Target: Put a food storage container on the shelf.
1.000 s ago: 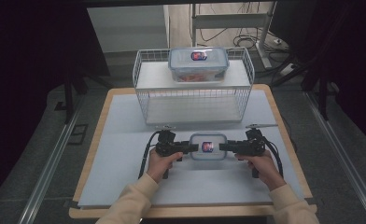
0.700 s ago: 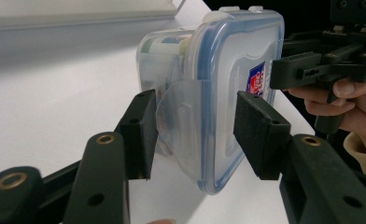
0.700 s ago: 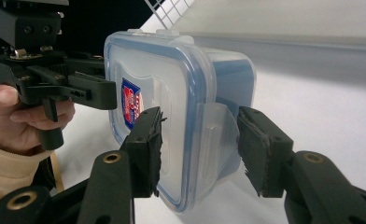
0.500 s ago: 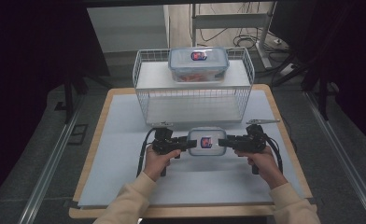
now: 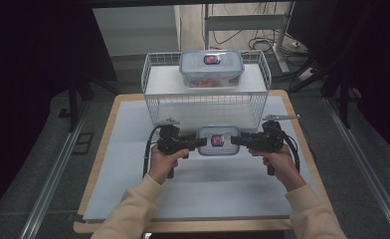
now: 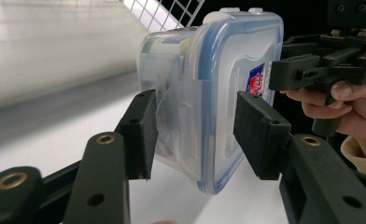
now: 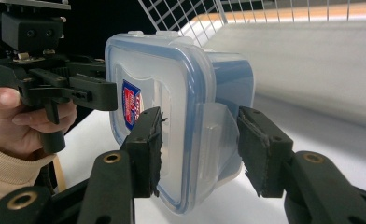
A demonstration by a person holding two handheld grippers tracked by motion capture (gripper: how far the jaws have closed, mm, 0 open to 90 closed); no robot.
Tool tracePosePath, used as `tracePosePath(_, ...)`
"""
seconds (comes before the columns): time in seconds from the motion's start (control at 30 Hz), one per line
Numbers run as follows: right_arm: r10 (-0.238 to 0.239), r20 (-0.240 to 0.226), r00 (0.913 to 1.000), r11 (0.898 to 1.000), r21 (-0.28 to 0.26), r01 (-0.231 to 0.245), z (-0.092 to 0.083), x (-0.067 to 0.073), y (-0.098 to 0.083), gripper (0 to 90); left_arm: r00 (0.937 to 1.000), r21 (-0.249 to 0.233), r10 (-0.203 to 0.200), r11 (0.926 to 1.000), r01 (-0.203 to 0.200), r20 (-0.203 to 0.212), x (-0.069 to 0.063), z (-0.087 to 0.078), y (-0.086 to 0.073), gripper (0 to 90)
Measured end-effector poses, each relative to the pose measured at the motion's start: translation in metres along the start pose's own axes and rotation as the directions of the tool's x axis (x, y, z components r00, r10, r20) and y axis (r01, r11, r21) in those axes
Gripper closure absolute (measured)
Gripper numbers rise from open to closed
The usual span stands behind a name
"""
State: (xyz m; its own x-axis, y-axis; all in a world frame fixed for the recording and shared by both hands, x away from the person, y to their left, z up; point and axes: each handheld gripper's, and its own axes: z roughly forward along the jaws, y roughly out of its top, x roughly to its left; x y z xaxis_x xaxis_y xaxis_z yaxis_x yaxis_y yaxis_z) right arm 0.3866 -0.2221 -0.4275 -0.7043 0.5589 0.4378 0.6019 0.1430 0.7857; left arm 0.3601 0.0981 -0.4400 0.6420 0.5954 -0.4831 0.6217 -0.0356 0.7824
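Observation:
A clear plastic container [image 5: 218,140] with a blue-rimmed lid and a red-and-blue label is held level between my two grippers, just above the white mat. My left gripper [image 5: 201,142] is shut on its left end. My right gripper [image 5: 234,141] is shut on its right end. In the left gripper view the pads of my left gripper [image 6: 195,130] clamp the container [image 6: 209,93] across lid and base at a side latch. In the right gripper view my right gripper [image 7: 200,140] grips the container [image 7: 172,93] the same way.
A white wire basket [image 5: 155,79] stands right behind the held container at the back of the table. A second lidded container [image 5: 211,67] rests on the white surface at the basket's top. The white mat [image 5: 133,164] covers a wooden tabletop, with dark floor around it.
Both grippers have risen with the container between them. It now sits higher and nearer the basket's front in the high view. The jaws have kept their width.

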Motion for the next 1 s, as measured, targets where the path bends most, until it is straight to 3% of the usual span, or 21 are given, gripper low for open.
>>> tracePosePath(0.43, -0.052, -0.002, 0.9987, 0.997, -0.054, 0.052, -0.012, 0.015, 0.045, 51.5, 0.9975, -0.046, 0.068, 0.9966, -0.069, -0.015, -0.014, -0.019, 0.046, 51.1)
tracePosePath(1.0, -0.098, 0.011, 0.9951, 0.990, -0.097, 0.099, -0.026, 0.032, 0.105, 51.5, 0.9924, -0.098, 0.121, 0.9876, -0.122, -0.023, -0.025, -0.037, 0.105, 51.0)
